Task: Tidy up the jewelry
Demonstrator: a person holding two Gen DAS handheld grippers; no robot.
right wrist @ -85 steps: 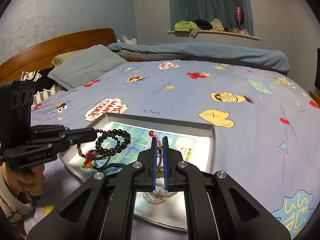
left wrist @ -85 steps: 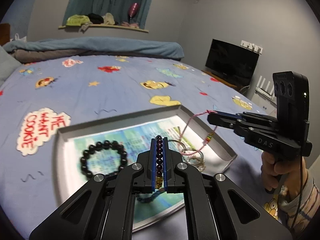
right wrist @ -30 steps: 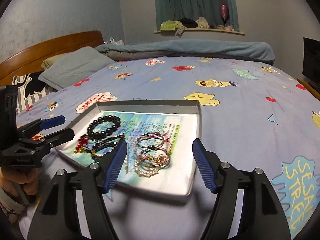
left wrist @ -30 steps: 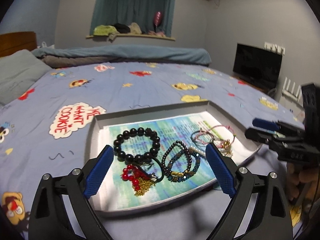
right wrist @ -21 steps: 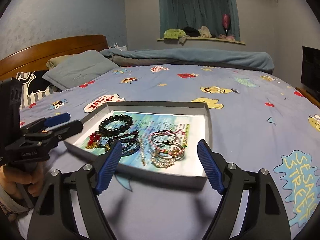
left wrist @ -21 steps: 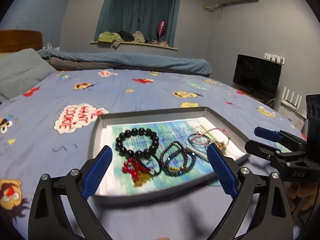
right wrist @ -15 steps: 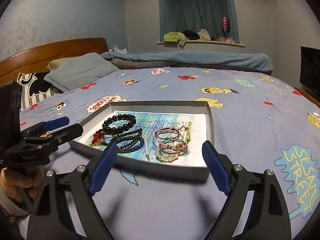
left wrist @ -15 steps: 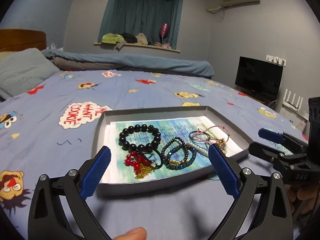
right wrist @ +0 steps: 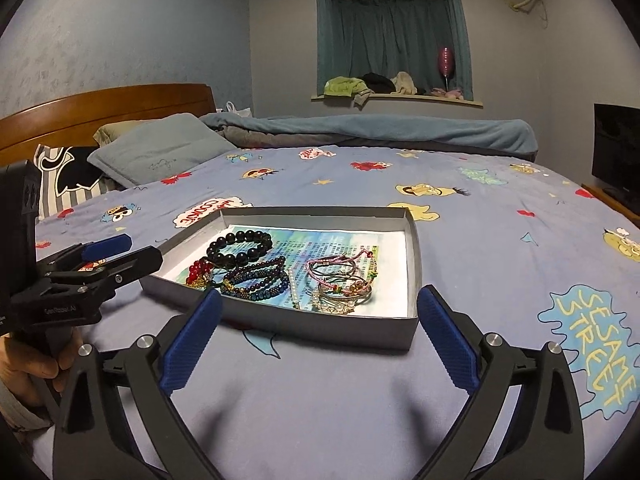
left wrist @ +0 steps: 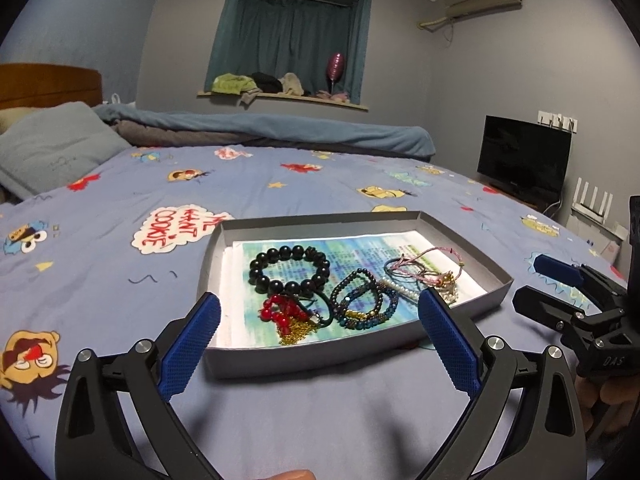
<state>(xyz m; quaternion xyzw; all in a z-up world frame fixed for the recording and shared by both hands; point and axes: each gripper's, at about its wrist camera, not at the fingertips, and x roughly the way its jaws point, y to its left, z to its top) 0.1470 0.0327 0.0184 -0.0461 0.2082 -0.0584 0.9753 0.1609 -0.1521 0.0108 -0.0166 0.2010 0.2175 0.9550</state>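
Our left gripper (left wrist: 318, 334) is spread wide and empty; our right gripper (right wrist: 318, 334) is still opening, nothing between its jaws. Both sit short of the grey tray's (left wrist: 304, 358) near wall, bare bedsheet (right wrist: 500, 248) all around. Bracelets (left wrist: 289, 270) lie inside the tray.

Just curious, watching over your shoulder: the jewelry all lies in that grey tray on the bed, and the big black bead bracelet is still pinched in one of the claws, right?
Not quite. The big black bead bracelet lies in the grey tray with the rest. The left wrist view shows the left gripper wide open and holding nothing; the right gripper is opening, also holding nothing.
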